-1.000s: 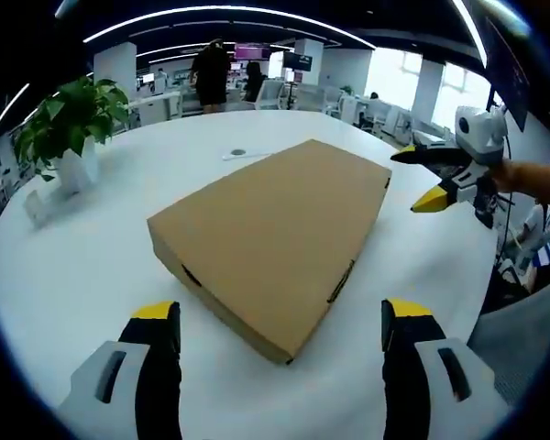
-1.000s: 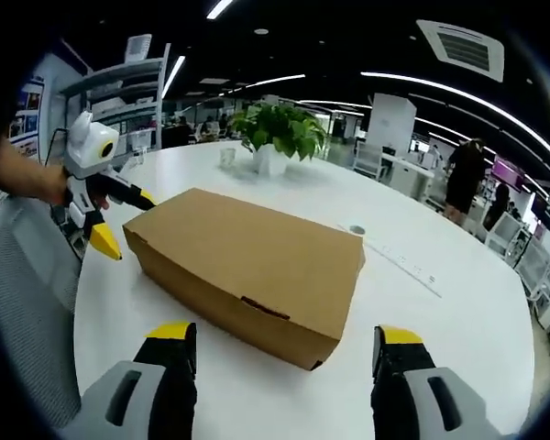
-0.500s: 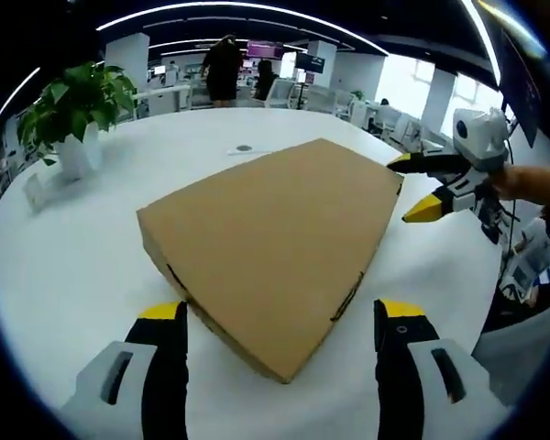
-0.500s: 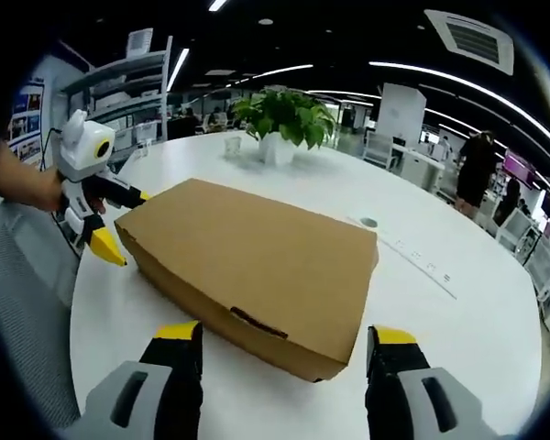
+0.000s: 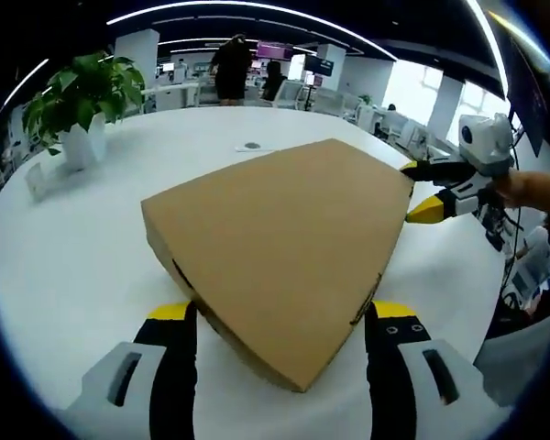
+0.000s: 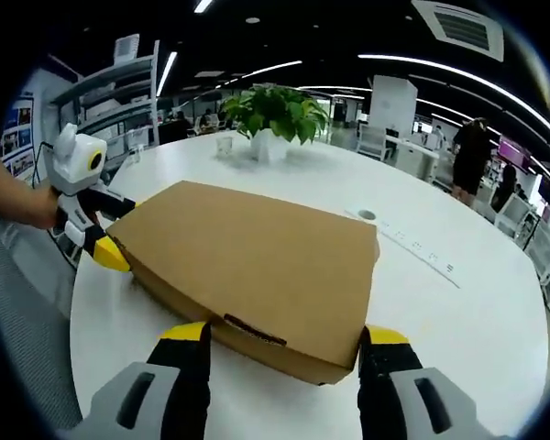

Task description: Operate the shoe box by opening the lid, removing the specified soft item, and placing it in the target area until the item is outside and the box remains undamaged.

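While the closed shoe box [image 5: 275,243] lies on the table, both grippers' spread fingers [image 6: 188,362] straddle its corners, gripping nothing

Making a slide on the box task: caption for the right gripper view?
Open right gripper straddles a corner of the closed cardboard box on the white table.

Potted plant [image 5: 78,101] (white pot) on table [image 5: 64,247]

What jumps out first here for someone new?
The closed brown shoe box, lying flat in the middle of the white round table. Both tongs sit open at opposite corners of it: left tongs, right tongs. A potted plant stands at the far edge.
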The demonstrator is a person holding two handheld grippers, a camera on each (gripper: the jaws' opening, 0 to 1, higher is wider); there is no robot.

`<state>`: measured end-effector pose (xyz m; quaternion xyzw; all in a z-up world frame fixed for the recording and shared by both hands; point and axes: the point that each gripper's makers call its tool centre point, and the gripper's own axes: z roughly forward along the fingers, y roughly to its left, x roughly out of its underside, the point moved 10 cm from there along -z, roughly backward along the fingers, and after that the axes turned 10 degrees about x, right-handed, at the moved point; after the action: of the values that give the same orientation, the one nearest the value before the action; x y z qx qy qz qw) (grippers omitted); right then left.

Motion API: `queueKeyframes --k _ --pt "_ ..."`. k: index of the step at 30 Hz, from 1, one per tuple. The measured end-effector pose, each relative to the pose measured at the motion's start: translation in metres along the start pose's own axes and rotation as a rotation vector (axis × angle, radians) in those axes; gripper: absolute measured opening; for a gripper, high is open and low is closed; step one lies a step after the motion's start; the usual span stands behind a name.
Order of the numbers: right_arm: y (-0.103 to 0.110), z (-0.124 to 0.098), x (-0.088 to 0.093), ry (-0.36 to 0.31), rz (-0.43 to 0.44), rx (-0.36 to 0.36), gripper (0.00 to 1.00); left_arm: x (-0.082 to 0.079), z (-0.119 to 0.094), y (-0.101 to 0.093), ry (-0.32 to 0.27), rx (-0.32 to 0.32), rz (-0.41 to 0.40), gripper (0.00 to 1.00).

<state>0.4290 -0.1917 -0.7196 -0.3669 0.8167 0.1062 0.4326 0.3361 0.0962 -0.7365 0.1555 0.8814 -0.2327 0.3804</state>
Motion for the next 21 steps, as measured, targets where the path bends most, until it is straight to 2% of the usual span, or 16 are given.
queueKeyframes --k 7,21 --pt "0.004 -0.002 0.0 0.005 0.018 0.007 0.63 -0.001 -0.001 0.002 0.009 0.006 0.006 0.76" --pt "0.022 -0.011 0.002 0.011 0.074 0.017 0.59 -0.001 -0.013 0.016 0.07 0.057 0.049 0.75"
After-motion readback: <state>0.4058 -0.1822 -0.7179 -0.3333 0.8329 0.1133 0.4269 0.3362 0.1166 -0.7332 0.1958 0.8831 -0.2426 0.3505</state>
